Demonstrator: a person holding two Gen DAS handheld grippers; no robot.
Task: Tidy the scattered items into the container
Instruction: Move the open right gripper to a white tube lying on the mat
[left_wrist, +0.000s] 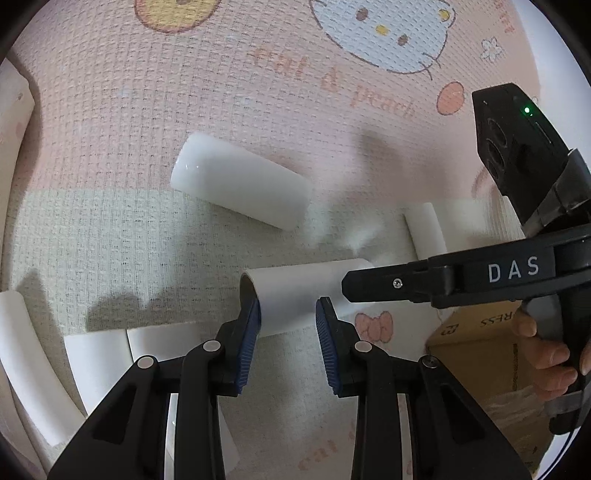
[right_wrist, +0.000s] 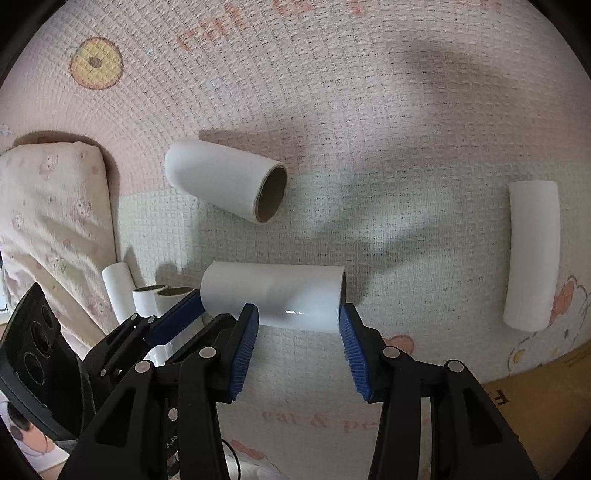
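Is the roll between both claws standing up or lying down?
Lying down: the roll rests on its side on the mat, open end facing sideways.

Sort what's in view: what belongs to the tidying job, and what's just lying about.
Job: nearest white roll; open-ended roll beyond it; roll at far right; small rolls beside the pillow; cardboard box.
Just there: pillow; cartoon-print mat.
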